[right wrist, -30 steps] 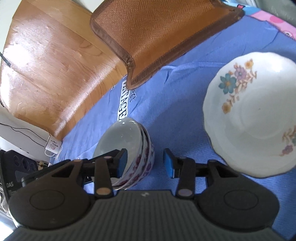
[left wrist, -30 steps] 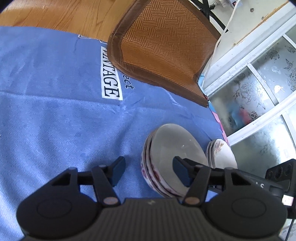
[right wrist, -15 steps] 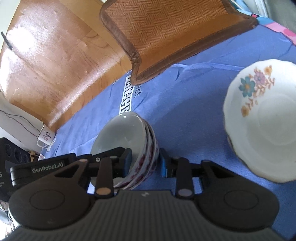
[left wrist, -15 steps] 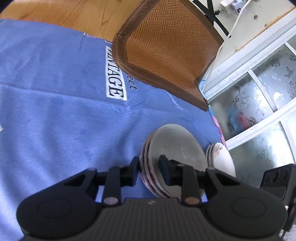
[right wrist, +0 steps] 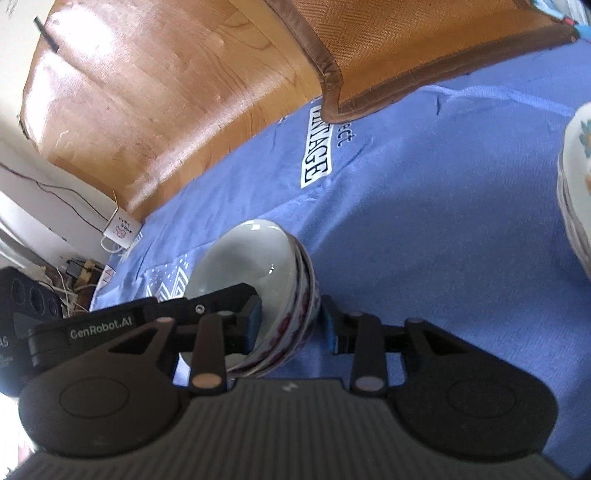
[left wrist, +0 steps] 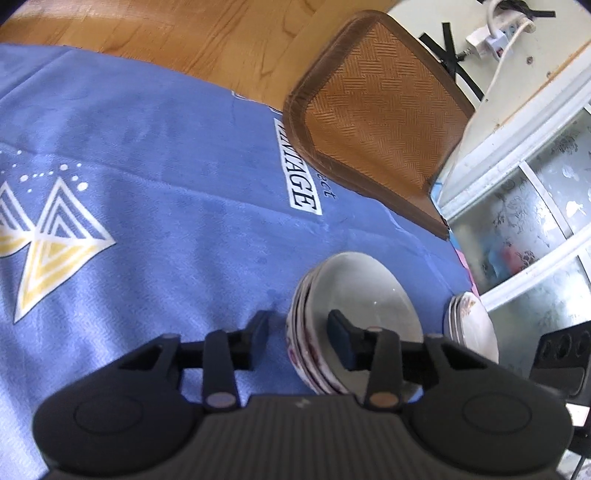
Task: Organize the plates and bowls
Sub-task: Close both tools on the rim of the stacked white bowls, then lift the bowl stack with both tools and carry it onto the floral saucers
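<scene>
A stack of white bowls with red pattern stands on the blue cloth. My left gripper straddles its near rim, one finger outside, one inside the top bowl; the jaws stand apart from the rim, open. In the right wrist view the same stack sits between the fingers of my right gripper, which closes on the opposite rim. A stack of floral plates lies to the right of the bowls, and shows at the right edge of the right wrist view.
A brown woven mat lies on the far end of the cloth. A wooden tabletop extends beyond it. White-framed patterned glass panels stand to the right. A power strip with cables sits on the far wall.
The left gripper closed on the bowl rim half a second ago, then opened again. The right gripper closed in on the stack's other rim. Both views pulled back from the plates.
</scene>
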A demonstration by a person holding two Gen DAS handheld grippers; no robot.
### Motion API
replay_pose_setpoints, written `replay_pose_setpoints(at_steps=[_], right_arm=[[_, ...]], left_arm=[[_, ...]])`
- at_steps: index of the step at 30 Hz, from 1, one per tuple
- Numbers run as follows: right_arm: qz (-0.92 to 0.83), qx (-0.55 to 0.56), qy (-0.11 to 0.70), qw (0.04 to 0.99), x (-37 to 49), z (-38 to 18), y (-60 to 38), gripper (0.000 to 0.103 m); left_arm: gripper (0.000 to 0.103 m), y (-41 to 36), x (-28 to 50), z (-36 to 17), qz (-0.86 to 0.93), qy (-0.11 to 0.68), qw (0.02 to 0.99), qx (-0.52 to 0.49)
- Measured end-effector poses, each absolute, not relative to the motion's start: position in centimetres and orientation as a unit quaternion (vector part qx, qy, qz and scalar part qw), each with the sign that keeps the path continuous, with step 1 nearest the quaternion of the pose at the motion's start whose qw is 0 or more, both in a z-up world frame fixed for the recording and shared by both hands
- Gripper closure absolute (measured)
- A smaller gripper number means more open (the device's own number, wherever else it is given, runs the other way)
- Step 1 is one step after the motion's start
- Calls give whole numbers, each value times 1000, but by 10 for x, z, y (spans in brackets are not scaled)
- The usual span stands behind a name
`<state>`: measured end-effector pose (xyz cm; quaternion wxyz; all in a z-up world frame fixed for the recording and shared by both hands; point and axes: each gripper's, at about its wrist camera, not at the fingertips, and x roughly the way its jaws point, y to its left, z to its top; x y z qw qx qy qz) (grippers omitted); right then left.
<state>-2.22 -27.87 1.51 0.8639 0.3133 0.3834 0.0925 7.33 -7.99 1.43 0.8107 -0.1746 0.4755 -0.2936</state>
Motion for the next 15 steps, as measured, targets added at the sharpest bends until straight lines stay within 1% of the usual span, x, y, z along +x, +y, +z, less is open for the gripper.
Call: replay_pose_setpoints(at_steps=[1,2,3,8,10,11,12,13,15], right_arm=[[88,303,380,869,-24,16,-280,64],[87,295,380,872,-25,17,-281,64],[87,290,380,874,-25,18,-282,63],[92,270,375,882,-24,17,-281,62],[95,252,374,888,-22,18,-277,63],[95,247,374,889,-21,19,-274,63],[98,249,375,887,-19,19,-274,69],[104,254,376,885,-17,19,-274,73],[105,250,381,884,-14,20,-273,73]], left_arm=[[57,-81,72,14,-299,472,811,-173],[52,-82,70,15,-303,470,811,-172],[50,-84,69,15,-306,468,812,-169],[50,-86,64,14,-307,459,818,-160],[53,-83,65,13,-309,460,816,-167],[59,-82,65,13,-310,459,815,-170],[72,-81,66,12,-312,461,812,-173],[73,-80,67,10,-313,464,810,-178],[74,-77,68,8,-313,465,806,-188]])
